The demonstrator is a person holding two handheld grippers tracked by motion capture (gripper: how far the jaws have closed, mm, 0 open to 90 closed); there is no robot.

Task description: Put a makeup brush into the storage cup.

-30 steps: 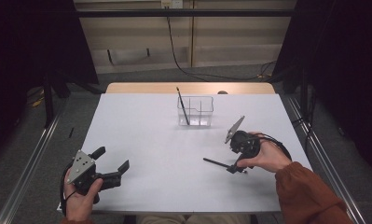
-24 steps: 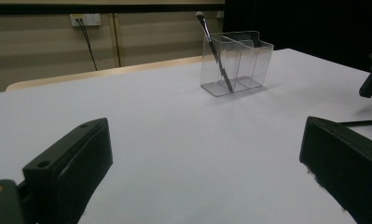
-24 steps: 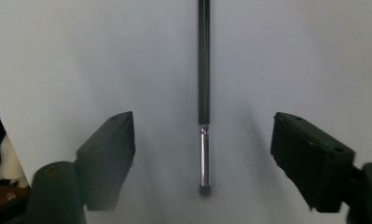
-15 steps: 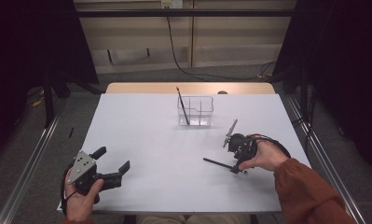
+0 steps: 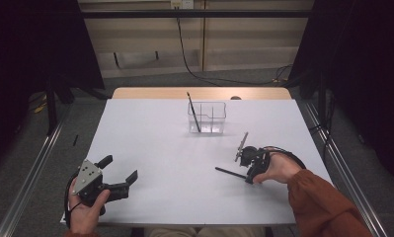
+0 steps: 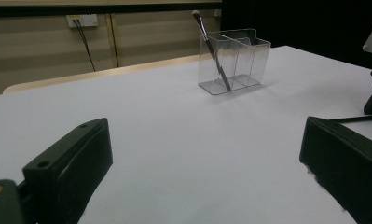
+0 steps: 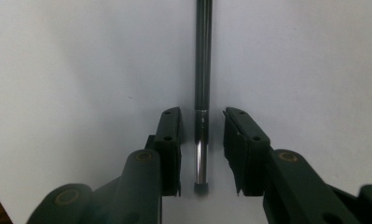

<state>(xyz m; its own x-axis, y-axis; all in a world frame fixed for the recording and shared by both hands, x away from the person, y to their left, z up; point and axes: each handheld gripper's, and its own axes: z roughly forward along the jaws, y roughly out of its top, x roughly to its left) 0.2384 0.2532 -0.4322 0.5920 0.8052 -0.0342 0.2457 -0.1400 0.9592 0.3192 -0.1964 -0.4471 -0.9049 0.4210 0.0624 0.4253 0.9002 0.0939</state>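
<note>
A dark, slim brush (image 5: pixel 229 172) lies flat on the white table (image 5: pixel 160 143) at the right. My right gripper (image 5: pixel 248 177) points down over its near end. In the right gripper view the brush handle (image 7: pixel 203 70) runs between the two jaws of the right gripper (image 7: pixel 203 114), with a narrow gap on each side. My left gripper (image 5: pixel 119 169) rests at the table's front left with its jaws wide open and nothing between them (image 6: pixel 207 140). A second brush (image 5: pixel 194 112) leans in a clear divided holder (image 5: pixel 207 117) at the back middle.
The clear holder (image 6: pixel 235 58) with its leaning brush (image 6: pixel 211 44) stands ahead of the left gripper, and the lying brush (image 6: pixel 356 119) shows at the right edge there. A wooden strip (image 5: pixel 199 93) borders the table's far edge. Black cables hang behind.
My right gripper has tipped down and come lower over the near end of the lying brush, with its jaws now on both sides of the handle. The left gripper has not moved.
</note>
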